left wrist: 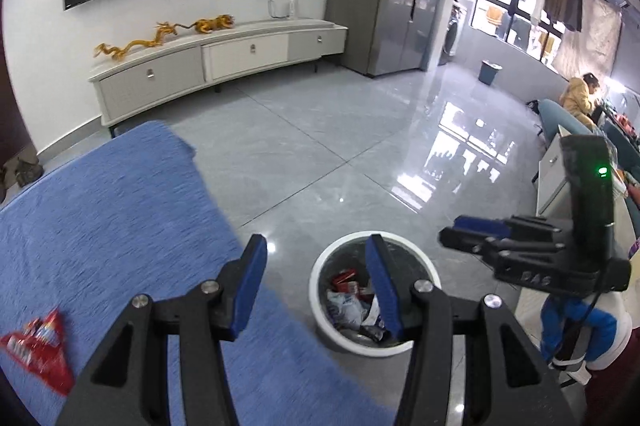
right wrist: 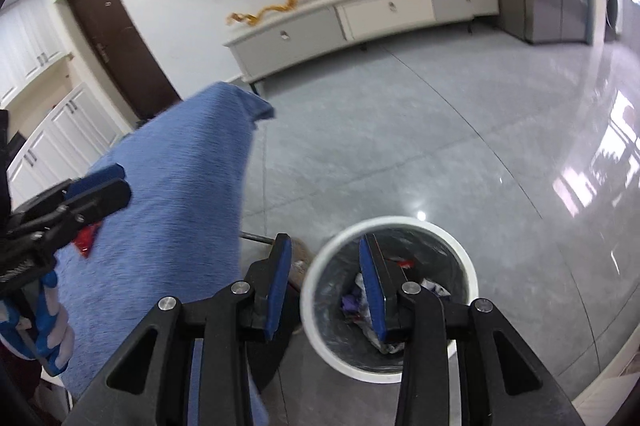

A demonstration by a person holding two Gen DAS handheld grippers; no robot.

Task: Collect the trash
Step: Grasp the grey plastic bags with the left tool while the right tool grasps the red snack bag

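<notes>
1. Handling, as a judgement: the red snack wrapper looks like thin foil film, so it is probably very light, limp and crinkly, slippery on its glossy face, and not fragile. It will likely fold or slide rather than resist.
2. Best hold, I think: pinch a raised corner or crumpled edge, since a flat pinch on the middle may only skate over the film and snag the blue cloth beneath.
3. Appearance: bright red with white and yellow printing, roughly triangular, flattened and torn open; the lettering is too blurred to read.
4. Position: it lies on the blue cloth covering the counter, at the near left of the left wrist view, well apart from the white trash bin on the floor beside the counter. The bin already holds crumpled wrappers.
5. Left gripper: jaws spread, holding nothing.
6. Right gripper: jaws spread and empty, hovering above the bin.
</notes>
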